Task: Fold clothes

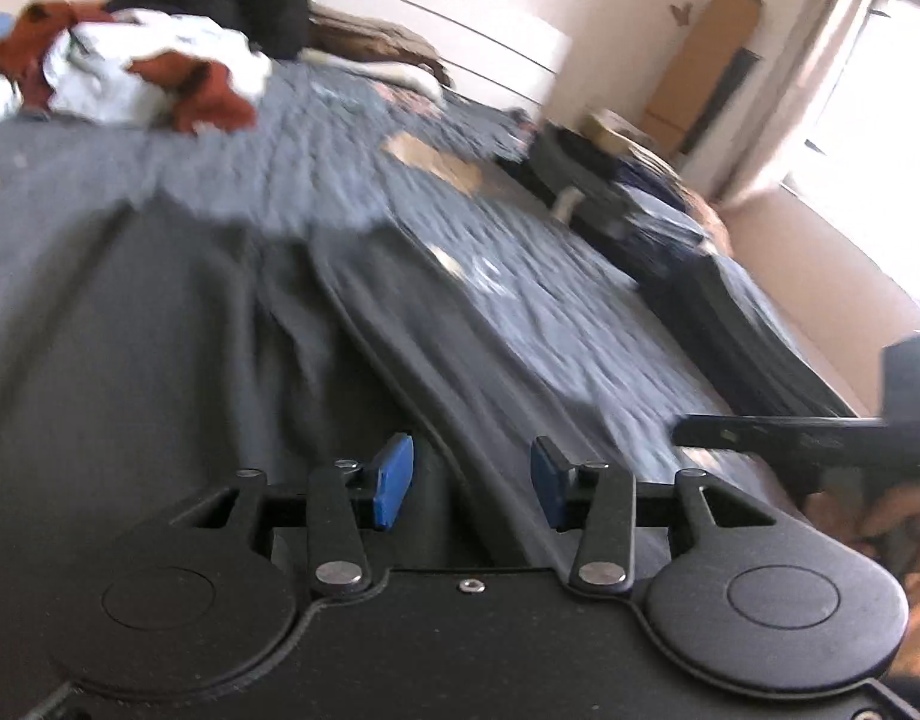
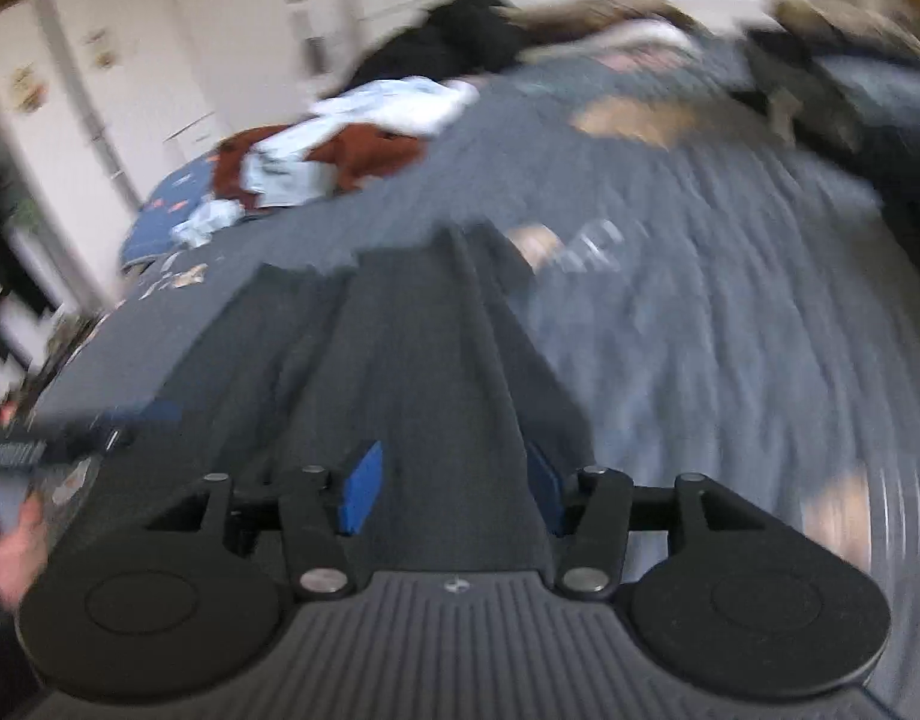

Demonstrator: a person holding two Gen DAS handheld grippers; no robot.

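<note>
A dark grey garment (image 1: 160, 312) lies spread on the bed and runs under both grippers; it also shows in the right wrist view (image 2: 412, 348). My left gripper (image 1: 472, 480) is open, its blue pads (image 1: 394, 486) apart over a seam of the garment. My right gripper (image 2: 454, 489) is open, its blue pads (image 2: 361, 495) either side of a raised fold of the garment. The right gripper shows at the right of the left wrist view (image 1: 820, 432). The left gripper shows at the left of the right wrist view (image 2: 52, 444). Both views are motion-blurred.
The bed has a grey-blue quilt (image 1: 520, 276). A pile of white and rust clothes (image 1: 136, 78) and a black garment (image 1: 250, 0) lie at its far end. Folded dark clothes (image 1: 628, 192) are stacked at the right edge, near a window (image 1: 880, 120).
</note>
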